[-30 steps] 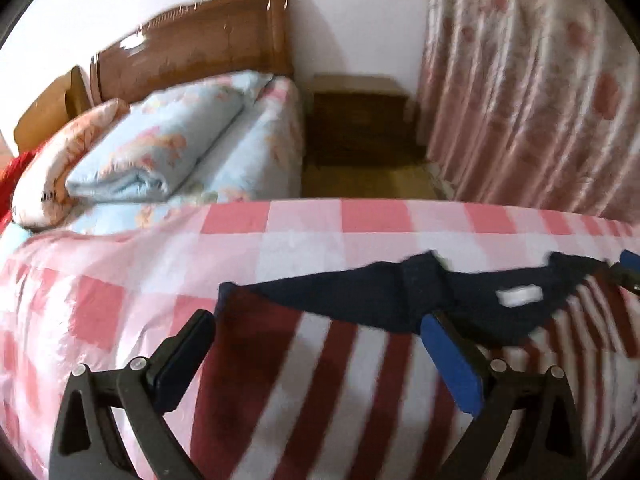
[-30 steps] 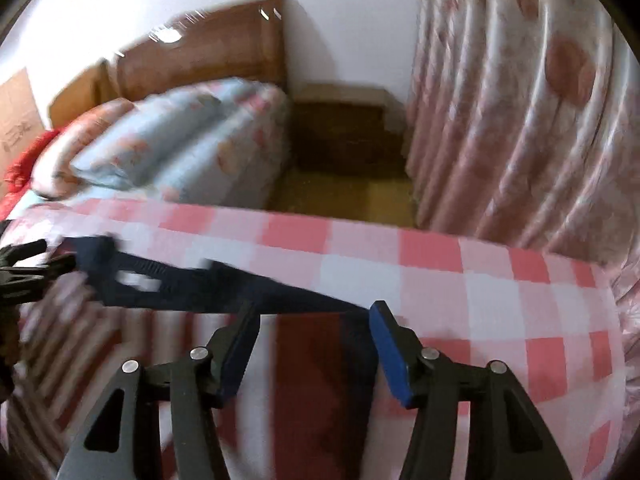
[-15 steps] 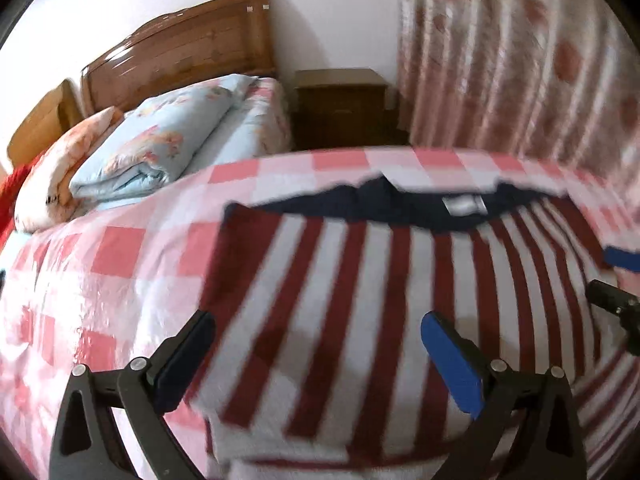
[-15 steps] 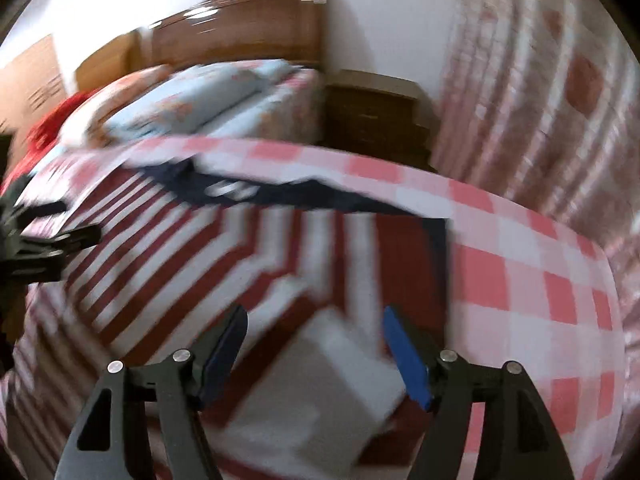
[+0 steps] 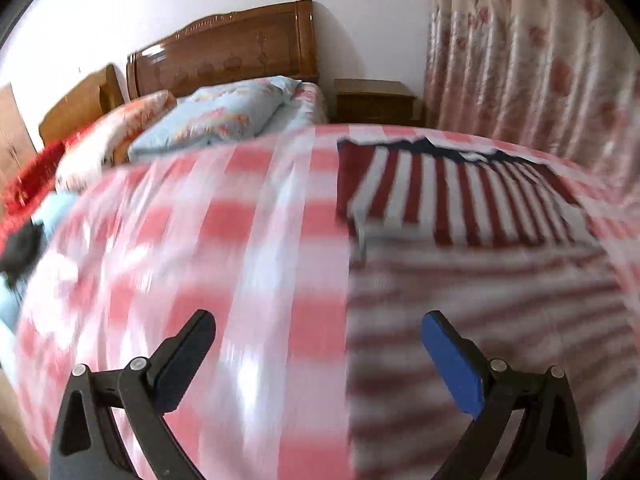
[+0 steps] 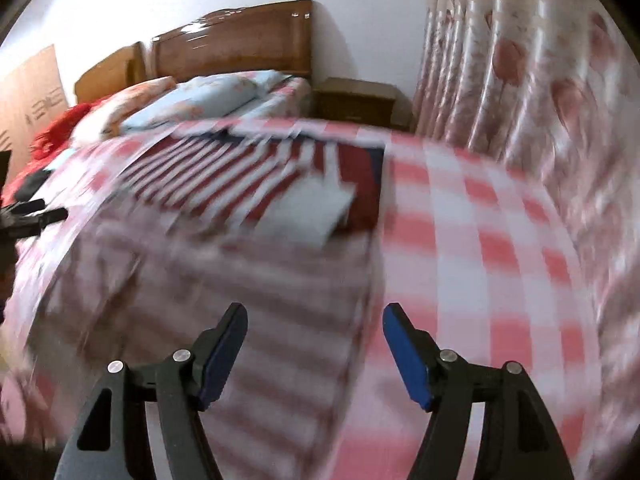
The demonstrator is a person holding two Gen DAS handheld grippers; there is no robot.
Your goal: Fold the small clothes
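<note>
L gripper (image 5: 318, 338): jaws wide apart, nothing btwn them, angled down fwd. R gripper (image 6: 315, 328): jaws apart too, just been opening, nothing btwn pads, angled down likewise. L gripper's tips also show at far left edge of R wrist view.

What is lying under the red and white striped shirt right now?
The red and white striped shirt lies flat on a pink and white checked bedsheet, which shows on both sides. Whatever sits directly beneath the shirt is covered. Its upper half is folded over its lower half.
</note>
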